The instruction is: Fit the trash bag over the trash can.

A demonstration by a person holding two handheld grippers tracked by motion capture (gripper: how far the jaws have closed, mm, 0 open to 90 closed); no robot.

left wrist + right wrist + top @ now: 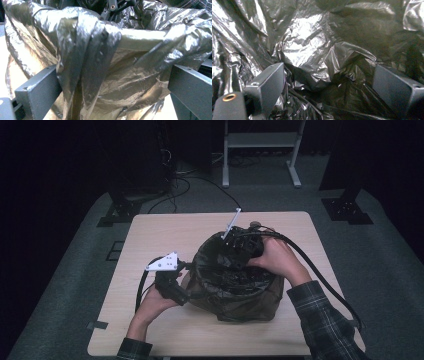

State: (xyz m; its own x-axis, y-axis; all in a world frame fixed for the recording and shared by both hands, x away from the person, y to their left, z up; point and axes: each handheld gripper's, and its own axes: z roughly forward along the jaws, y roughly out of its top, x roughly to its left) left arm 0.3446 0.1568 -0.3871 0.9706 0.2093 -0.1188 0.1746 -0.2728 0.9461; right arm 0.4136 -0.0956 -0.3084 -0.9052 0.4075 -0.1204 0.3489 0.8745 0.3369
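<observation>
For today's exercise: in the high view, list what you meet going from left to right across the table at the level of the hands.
Bare table → left gripper with its grey plate at the bin's left rim → black bag lining the brown bin → right gripper reaching into the bag → right hand → trailing black cable.

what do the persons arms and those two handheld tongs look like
Both forearms wear dark plaid sleeves. The left tongs are black, with a pale three-cornered plate on top and a black cable looping off. The right tongs are black too, trailing a thick black cable. Their jaws are flat, dark grey bars.
</observation>
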